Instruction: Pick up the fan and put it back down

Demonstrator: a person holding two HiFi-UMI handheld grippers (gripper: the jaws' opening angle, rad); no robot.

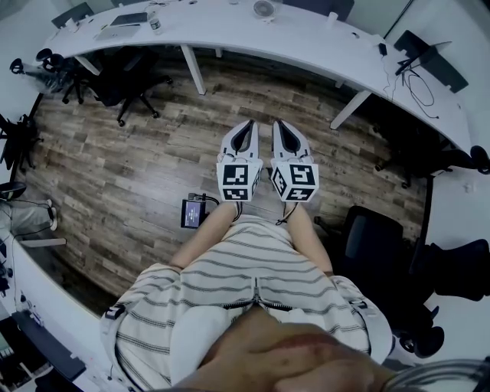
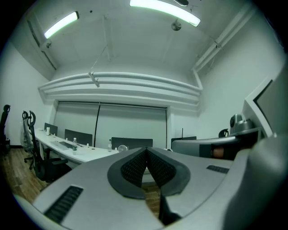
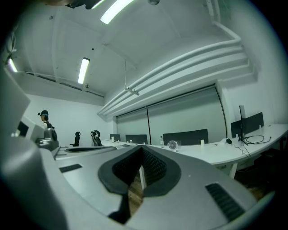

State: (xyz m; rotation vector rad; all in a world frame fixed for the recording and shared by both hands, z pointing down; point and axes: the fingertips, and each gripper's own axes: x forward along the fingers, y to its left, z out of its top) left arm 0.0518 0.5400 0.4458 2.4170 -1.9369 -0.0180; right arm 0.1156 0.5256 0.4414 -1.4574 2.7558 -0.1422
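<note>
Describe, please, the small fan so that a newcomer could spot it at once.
Follow the long curved white desk ahead of the person. Near its middle stands the fan, between a bottle and a cup; it alone has a round face.

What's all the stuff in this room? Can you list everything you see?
small round white desk fan: one, white, middle of the far desk.
long curved white desk: one, white, across the far side.
black office chairs: several, black, by the desk.
clear bottle: one, on the desk, left of the fan.
small black screen: one, black, on the brown wood floor.
left gripper: one, grey, shut, empty, held forward.
right gripper: one, grey, shut, empty, beside it.
</note>
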